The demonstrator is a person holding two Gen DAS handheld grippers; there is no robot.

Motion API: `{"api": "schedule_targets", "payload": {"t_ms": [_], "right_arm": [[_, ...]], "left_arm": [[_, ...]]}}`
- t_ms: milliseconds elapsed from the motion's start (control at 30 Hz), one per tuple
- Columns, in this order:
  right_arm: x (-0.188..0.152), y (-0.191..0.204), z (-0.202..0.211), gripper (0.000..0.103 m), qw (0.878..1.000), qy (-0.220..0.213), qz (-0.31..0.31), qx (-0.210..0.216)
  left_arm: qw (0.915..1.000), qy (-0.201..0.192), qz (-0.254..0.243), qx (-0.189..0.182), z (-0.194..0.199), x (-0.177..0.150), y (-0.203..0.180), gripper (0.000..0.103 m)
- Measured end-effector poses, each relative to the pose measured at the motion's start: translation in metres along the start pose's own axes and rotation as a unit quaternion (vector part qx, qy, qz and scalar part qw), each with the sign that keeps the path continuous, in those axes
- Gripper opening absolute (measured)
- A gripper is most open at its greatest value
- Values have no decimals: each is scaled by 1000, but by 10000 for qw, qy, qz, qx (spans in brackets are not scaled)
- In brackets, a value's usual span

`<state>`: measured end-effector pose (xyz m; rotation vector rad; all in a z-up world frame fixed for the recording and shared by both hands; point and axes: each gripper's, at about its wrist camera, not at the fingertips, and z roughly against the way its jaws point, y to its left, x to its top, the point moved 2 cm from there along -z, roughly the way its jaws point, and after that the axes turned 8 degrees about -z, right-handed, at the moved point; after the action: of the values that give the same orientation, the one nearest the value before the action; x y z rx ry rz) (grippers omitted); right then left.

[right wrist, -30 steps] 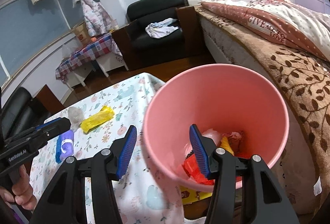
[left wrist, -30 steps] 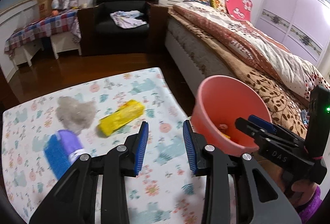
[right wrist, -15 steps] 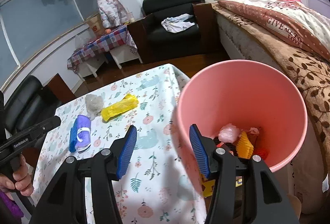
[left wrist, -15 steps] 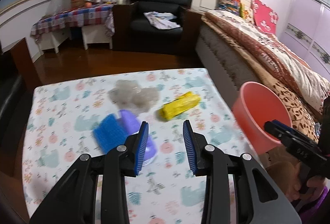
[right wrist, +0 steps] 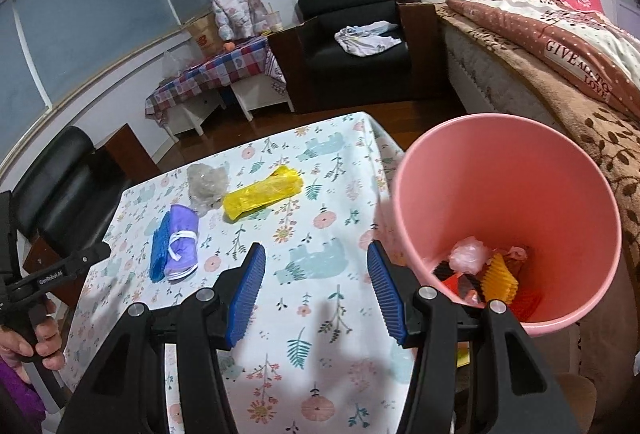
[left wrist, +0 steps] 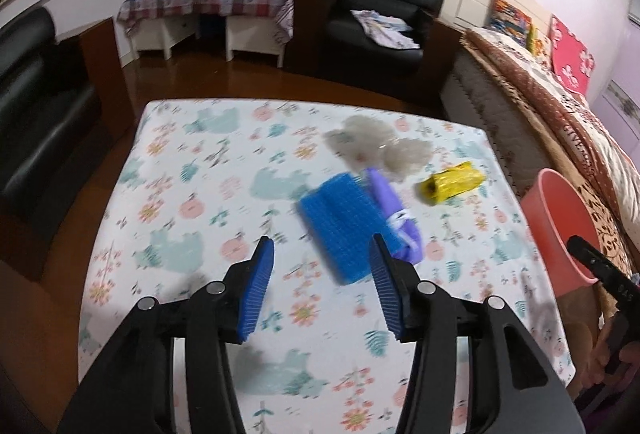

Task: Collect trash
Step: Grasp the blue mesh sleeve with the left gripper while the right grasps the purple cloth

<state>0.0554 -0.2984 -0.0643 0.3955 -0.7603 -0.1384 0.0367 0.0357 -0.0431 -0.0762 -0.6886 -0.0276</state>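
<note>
Floral-cloth table (left wrist: 192, 194), my near-left stretch bare. My left gripper (left wrist: 322, 288) wide, empty; blue-purple bundle (left wrist: 352, 218) just beyond right finger. Right gripper (right wrist: 316, 294) wide, pink bin (right wrist: 508, 218) beside right fingertip, at table's right edge.

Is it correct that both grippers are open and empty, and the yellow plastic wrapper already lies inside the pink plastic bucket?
Not quite. The yellow plastic wrapper lies on the floral tablecloth, outside the pink plastic bucket, as the right wrist view shows. The left gripper and right gripper are indeed open and empty.
</note>
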Motion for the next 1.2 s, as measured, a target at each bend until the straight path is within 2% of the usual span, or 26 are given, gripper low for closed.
{"api": "schedule_targets", "payload": {"t_ms": [200, 367, 467, 600, 767, 867, 933, 967, 1033, 1200], "right_arm": [[-8, 14, -10, 52, 9997, 139, 155, 117], [-13, 24, -17, 52, 9992, 242, 209, 229], [-16, 31, -21, 52, 9988, 307, 301, 253], [-18, 41, -25, 52, 9982, 337, 413, 277], [-21, 54, -33, 52, 9971, 431, 545, 318], [-21, 63, -41, 52, 9961, 498, 587, 428], [-20, 70, -47, 52, 9952, 574, 574, 555], [-20, 74, -50, 52, 9945, 613, 564, 635], [-19, 82, -57, 52, 9933, 681, 554, 756], [-17, 108, -76, 53, 9891, 872, 559, 1046]], "left_arm": [[9998, 150, 125, -3, -7, -12, 10, 50], [9971, 169, 504, -547, -21, -2, 1, 50], [9959, 158, 631, -625, -36, 12, -13, 50], [9964, 281, 718, -365, -56, 18, -24, 50], [9956, 619, 703, 32, -77, 4, -22, 50], [9967, 449, 672, 22, -72, -1, -17, 50], [9965, 426, 725, -9, -71, -3, -14, 35], [9961, 444, 754, -126, -71, -4, -11, 20], [9962, 398, 760, -167, -68, -5, -7, 6], [9960, 232, 828, -237, -54, -9, 9, 6]]}}
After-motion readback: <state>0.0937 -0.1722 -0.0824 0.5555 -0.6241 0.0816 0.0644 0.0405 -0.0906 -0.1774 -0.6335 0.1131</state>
